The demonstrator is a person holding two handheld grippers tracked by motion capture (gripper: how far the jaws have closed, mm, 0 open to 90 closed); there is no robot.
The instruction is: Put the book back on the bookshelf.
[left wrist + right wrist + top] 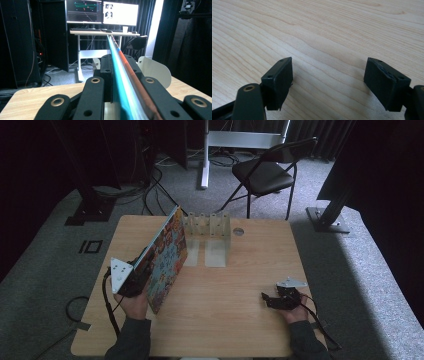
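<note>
- Left gripper (134, 279) at the near left of the wooden table (240, 320), clamped tight on a thin colourful book (167, 257).
- Book held up off the table top, standing on edge and tilted, cover facing right in the high view, far corner reaching toward the white rack (207, 226).
- Seen edge-on in the left gripper view: book (122, 82) running straight out between the two black jaws, teal on one side, reddish-brown on the other, pads pressed against both faces.
- Behind it in that view, a rounded white rack divider (155, 70), and farther back a desk with monitors (102, 12).
- Rack standing at the far middle of the table, upright dividers in a row, flat base plates stretching toward the person; just beside the book's far end, contact not clear.
- Right gripper (272, 299) resting low at the near right of the table, well apart from the book and the rack.
- Jaws of the right gripper (328, 82) spread wide, nothing between them, bare wood grain (324, 32) underneath.
- Black folding chair (265, 172) on the grey carpet beyond the table.
</note>
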